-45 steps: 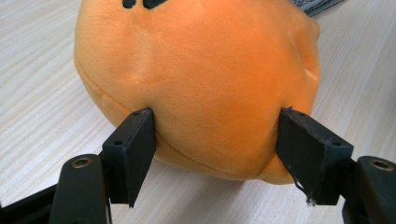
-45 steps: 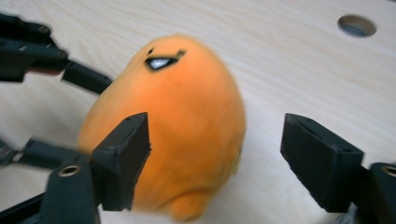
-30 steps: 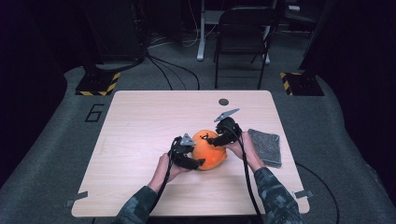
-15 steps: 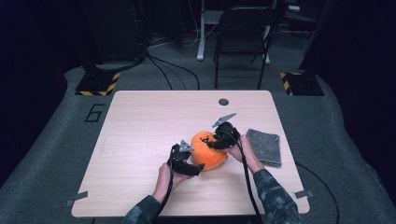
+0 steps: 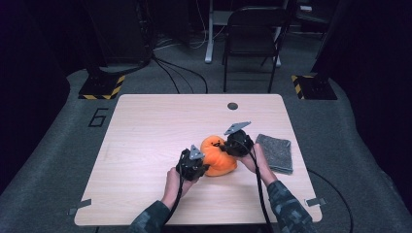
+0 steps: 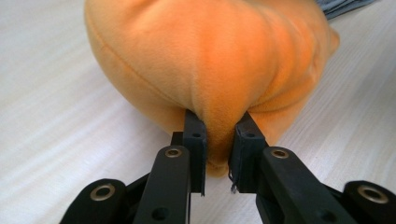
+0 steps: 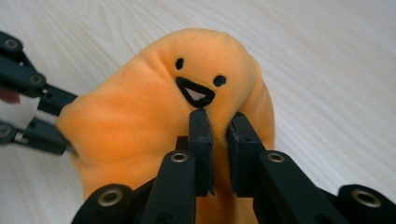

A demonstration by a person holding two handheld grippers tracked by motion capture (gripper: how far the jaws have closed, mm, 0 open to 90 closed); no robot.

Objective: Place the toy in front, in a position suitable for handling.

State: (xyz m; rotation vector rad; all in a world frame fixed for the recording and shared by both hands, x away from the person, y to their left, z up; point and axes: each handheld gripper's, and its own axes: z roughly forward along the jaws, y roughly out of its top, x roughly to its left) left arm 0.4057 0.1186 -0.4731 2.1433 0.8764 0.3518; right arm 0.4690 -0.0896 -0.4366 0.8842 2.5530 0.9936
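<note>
An orange plush toy (image 5: 216, 156) with a stitched smiling face lies on the wooden table (image 5: 145, 131), right of centre. My left gripper (image 5: 197, 167) is at its near-left end, shut on a fold of orange plush (image 6: 205, 60). At its far-right end my right gripper (image 5: 229, 144) is shut on the plush just below the face (image 7: 198, 84). In the right gripper view the left gripper's black fingers (image 7: 44, 98) reach the toy from the left edge.
A grey cloth (image 5: 276, 152) lies flat to the right of the toy, close by my right hand. A small dark round disc (image 5: 232, 106) is set in the table near its far edge. A black chair (image 5: 252, 39) stands beyond the table.
Both grippers have stayed on the toy. The toy and both hands have shifted slightly, the left gripper coming a little nearer the front edge.
</note>
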